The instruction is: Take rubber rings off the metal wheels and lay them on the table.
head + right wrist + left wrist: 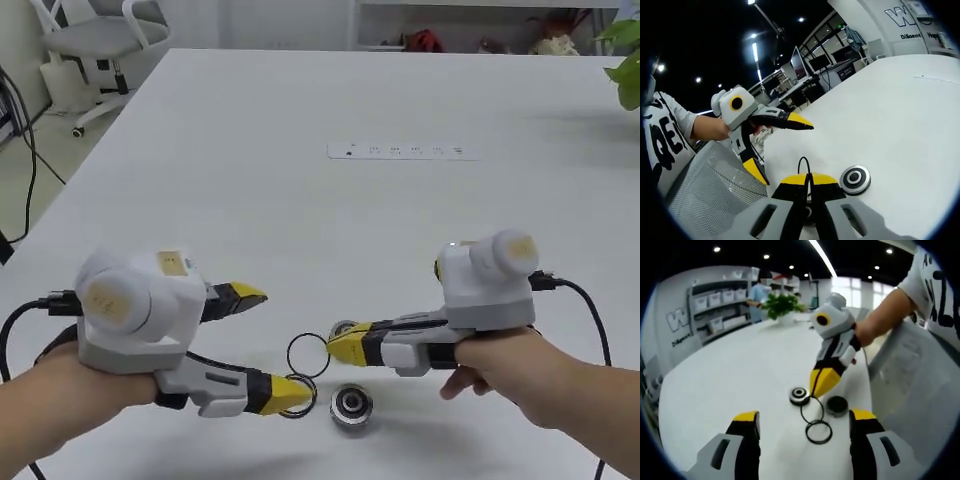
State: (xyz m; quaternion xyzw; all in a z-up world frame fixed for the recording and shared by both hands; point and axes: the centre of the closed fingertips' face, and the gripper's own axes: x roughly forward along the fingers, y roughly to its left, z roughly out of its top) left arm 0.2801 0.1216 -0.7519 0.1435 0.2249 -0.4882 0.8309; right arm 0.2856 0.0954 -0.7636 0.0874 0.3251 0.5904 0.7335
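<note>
Faintly, wall lettering (900,15) "W", right gripper (809,176) pinching rubber ring (803,164)

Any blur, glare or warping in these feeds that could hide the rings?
Head view: even light, sharp, faint shadow under the wheel. Left gripper view: fisheye curves the table, slightly soft, the lying ring reads clearly. Right gripper view: dark room, bright table, held ring a thin arc.

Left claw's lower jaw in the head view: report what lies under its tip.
A black rubber ring lies flat on the table, partly covered in that view by the yellow tip of the left claw. The left gripper view shows it whole, lying loose.
</note>
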